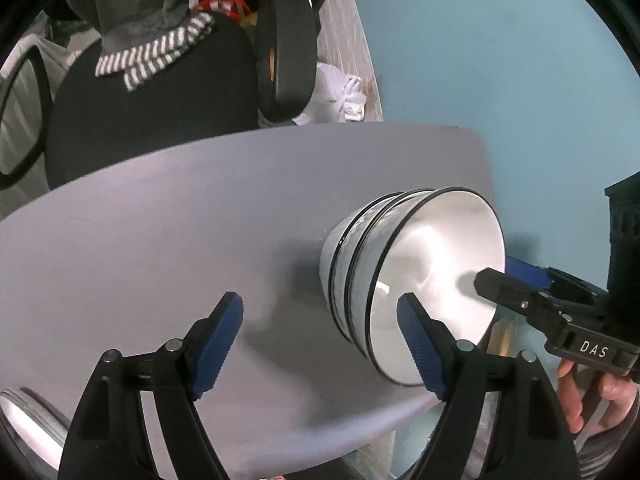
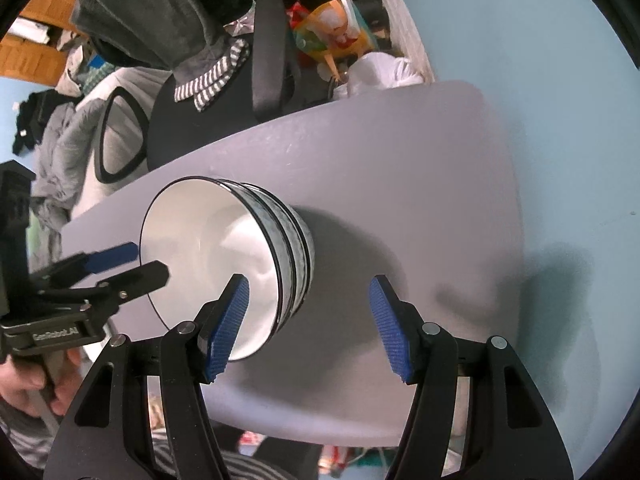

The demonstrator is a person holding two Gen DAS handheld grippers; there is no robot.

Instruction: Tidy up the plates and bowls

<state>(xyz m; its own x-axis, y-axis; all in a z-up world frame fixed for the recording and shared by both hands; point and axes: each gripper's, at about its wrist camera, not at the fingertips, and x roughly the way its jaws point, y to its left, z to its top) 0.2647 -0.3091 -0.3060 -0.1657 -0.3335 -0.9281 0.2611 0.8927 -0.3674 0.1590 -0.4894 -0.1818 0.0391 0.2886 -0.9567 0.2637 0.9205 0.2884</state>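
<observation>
A stack of three white bowls with black rims [image 1: 404, 276] stands on the grey table [image 1: 180, 240]. It also shows in the right wrist view [image 2: 224, 256]. My left gripper [image 1: 320, 348] is open and empty, its right finger just in front of the stack's rim. My right gripper [image 2: 308, 328] is open and empty, its left finger in front of the top bowl's rim. In the left wrist view the right gripper [image 1: 504, 276] straddles the far rim. In the right wrist view the left gripper [image 2: 148, 260] straddles the opposite rim.
A metal plate's rim [image 1: 28, 432] shows at the lower left by the table edge. A black office chair [image 1: 160, 104] draped with clothes stands behind the table. A white bag [image 1: 340, 96] and clutter lie beyond it. A blue wall lies to the right.
</observation>
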